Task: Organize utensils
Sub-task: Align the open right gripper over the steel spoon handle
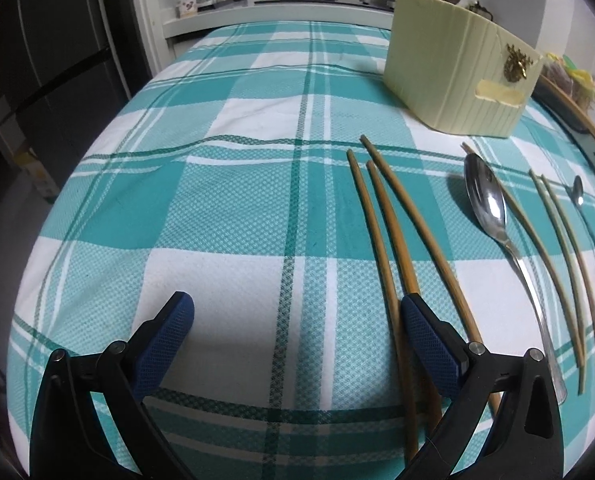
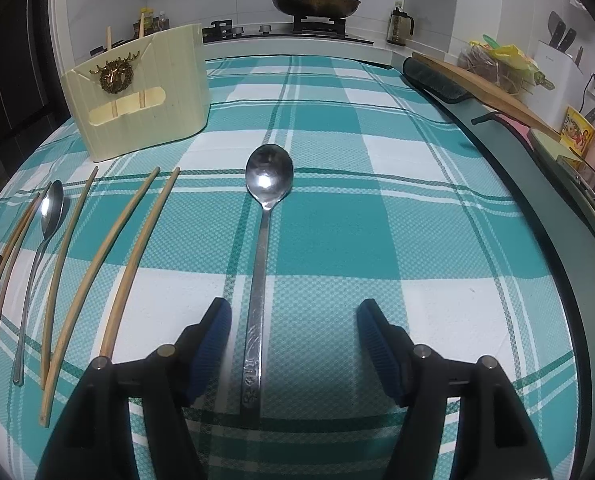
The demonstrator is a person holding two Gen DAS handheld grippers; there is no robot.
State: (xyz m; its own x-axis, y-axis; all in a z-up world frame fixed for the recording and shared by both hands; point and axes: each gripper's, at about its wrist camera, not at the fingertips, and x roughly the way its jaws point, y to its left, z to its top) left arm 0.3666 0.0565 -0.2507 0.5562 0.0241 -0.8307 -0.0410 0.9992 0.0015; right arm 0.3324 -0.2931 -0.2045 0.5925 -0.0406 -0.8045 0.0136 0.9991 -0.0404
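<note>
Right wrist view: the right gripper [image 2: 293, 340] hovers with fingers spread wide around the handle of a steel spoon [image 2: 263, 240] lying on the checked tablecloth [image 2: 377, 220]. The left gripper [image 1: 297, 332] also gapes, its right finger over brown chopsticks [image 1: 381, 232]; the cream utensil holder [image 1: 457, 76] stands beyond.

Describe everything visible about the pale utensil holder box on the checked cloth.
The pale cream ribbed utensil holder box stands upright on the teal-and-white checked tablecloth, beyond the loose chopsticks and spoons. It looks like plastic or bamboo slats. Its front carries a gold deer-head wreath ornament above a slot. Two wooden chopsticks already stand inside. Nothing else touches it.
</note>
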